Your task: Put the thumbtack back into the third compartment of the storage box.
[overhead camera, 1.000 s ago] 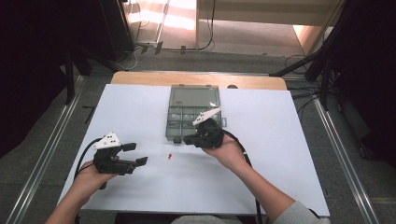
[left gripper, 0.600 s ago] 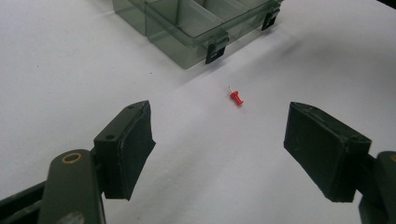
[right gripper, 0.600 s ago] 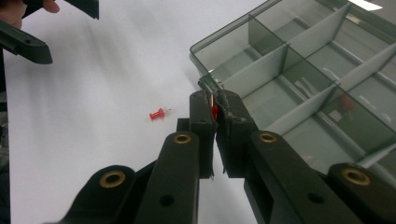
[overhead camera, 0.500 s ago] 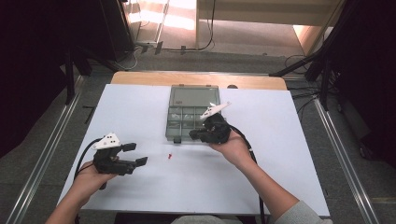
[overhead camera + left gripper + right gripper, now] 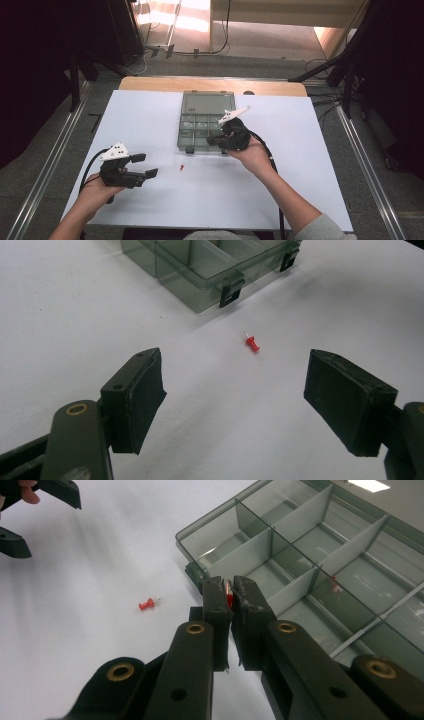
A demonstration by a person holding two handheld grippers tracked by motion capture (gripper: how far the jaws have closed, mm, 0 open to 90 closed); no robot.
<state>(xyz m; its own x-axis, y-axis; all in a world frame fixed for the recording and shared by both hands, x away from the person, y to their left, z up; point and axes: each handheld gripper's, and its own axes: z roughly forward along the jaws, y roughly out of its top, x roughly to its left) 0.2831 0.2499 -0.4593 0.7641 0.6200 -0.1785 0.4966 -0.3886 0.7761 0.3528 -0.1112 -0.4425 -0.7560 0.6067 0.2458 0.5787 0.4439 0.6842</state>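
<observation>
Smooth white table point(image 5: 150, 115), clear ribbed plastic organizer point(image 5: 202, 127), right claw point(image 5: 230, 597) pinching red pushpin point(image 5: 229, 600)

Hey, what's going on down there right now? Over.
Right gripper shut on red pushpin over organizer box. Left gripper open. Second pushpin on table. Nothing blocking.

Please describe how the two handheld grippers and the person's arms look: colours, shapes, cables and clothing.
Both grippers are black. The left gripper carries a white three-cornered plate with dark dots and ends in two broad flat pads. The right gripper has a similar pale plate, and its linkage arms show brass-coloured rivets. A black cable trails from each. The forearms are bare; a grey sleeve covers the right upper arm.
</observation>
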